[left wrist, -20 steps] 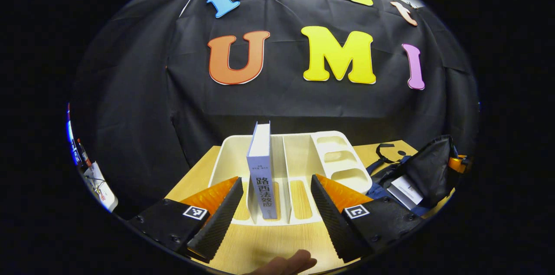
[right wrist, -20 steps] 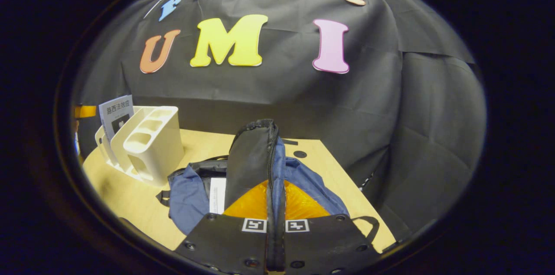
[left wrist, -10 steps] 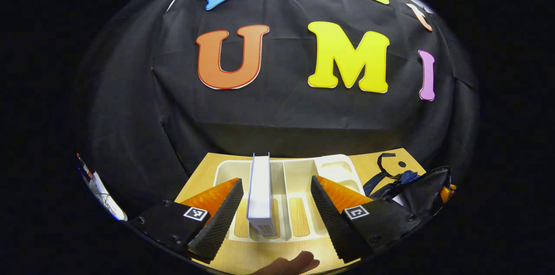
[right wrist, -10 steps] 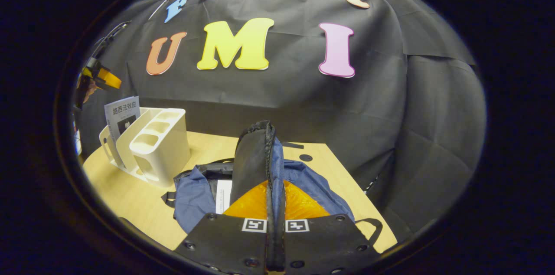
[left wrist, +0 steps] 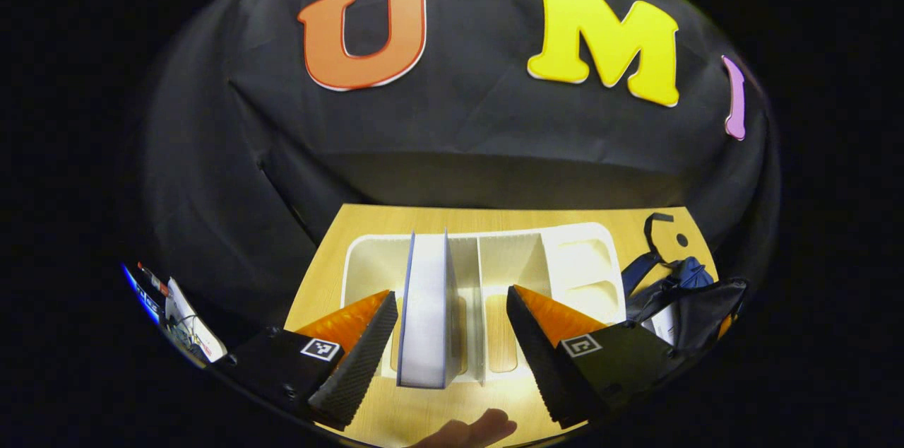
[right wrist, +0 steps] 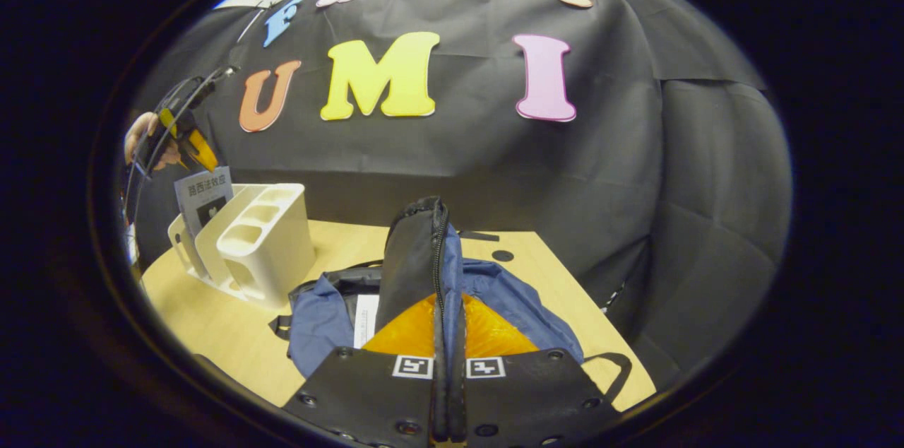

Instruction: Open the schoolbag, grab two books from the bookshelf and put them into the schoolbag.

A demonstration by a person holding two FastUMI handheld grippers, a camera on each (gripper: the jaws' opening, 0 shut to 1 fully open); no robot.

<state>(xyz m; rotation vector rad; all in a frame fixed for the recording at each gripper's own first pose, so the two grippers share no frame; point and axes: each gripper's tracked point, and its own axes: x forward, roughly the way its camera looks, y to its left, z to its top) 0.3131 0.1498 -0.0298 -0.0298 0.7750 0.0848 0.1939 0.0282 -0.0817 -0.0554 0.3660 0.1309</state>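
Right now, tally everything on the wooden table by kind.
White paper books: 2, one upright in the shelf, one inside the bag
White plastic bookshelf: 1
Navy-and-black fabric schoolbag: 1
Total: 4

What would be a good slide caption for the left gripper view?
Open left gripper poised above an upright white-paged book standing in a cream plastic bookshelf on the wooden table.

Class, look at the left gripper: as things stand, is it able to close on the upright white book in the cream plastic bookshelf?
Probably yes. The left gripper is open above the upright white book in the cream plastic bookshelf, one finger on each side. Nothing lies between them, though the divider beside the book leaves little room.
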